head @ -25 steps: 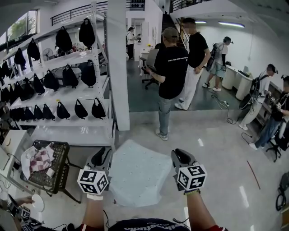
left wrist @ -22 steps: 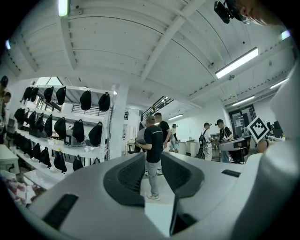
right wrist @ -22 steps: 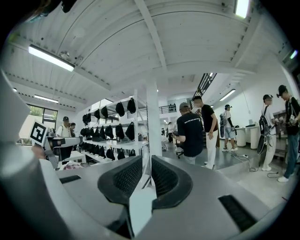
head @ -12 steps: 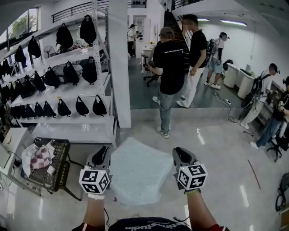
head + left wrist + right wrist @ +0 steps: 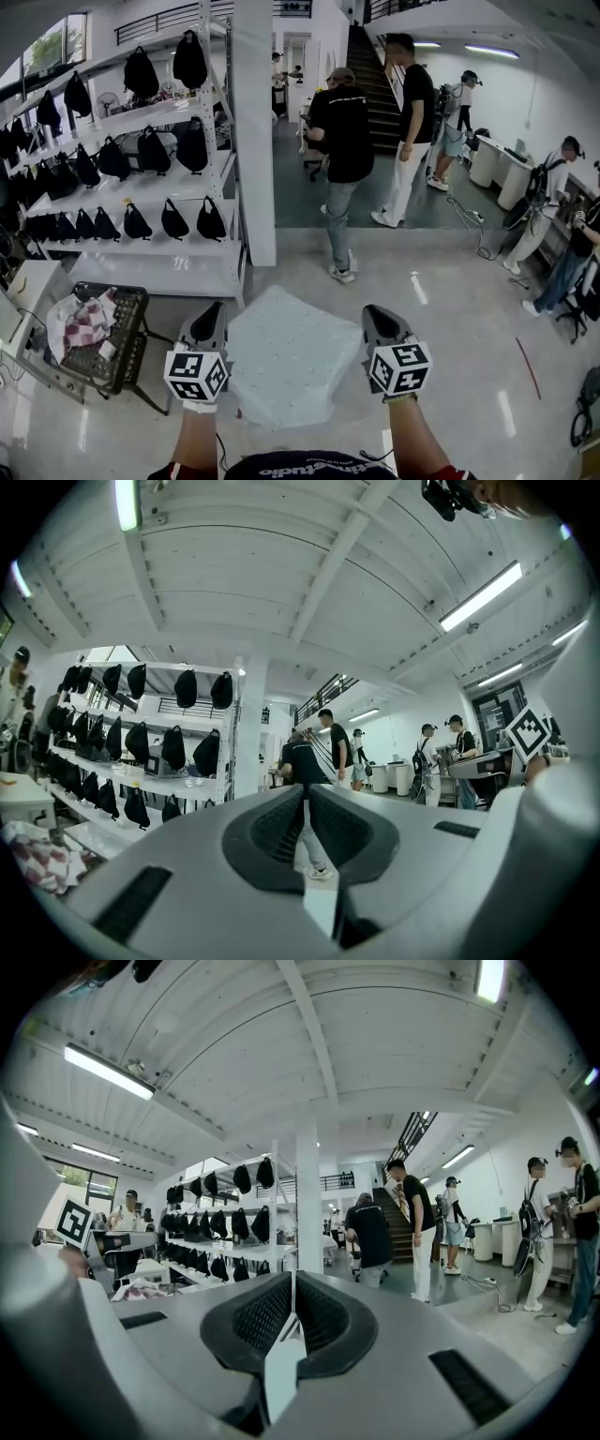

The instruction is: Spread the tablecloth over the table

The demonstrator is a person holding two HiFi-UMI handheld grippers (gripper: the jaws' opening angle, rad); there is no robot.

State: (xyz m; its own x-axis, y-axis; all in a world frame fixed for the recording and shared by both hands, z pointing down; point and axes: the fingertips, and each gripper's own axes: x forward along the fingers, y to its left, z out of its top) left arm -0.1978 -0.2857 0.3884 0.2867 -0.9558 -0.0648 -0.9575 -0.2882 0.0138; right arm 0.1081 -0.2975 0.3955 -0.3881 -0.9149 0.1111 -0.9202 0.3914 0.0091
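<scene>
A white shelving rack (image 5: 202, 202) fills the upper left of the head view, with black bags (image 5: 173, 220) hung in rows along it. A white pillar (image 5: 253, 131) stands at its right. At lower left sits a black wire basket (image 5: 129, 342) holding a checked cloth (image 5: 86, 323). At upper centre a person in a black shirt and cap (image 5: 342, 136) faces away, beside a person in white trousers (image 5: 412, 122), with a dark staircase (image 5: 375, 84) behind them. More people stand along the right edge near white desks (image 5: 497, 164), possibly working there. A red line (image 5: 527, 366) marks the glossy floor (image 5: 459, 309).
</scene>
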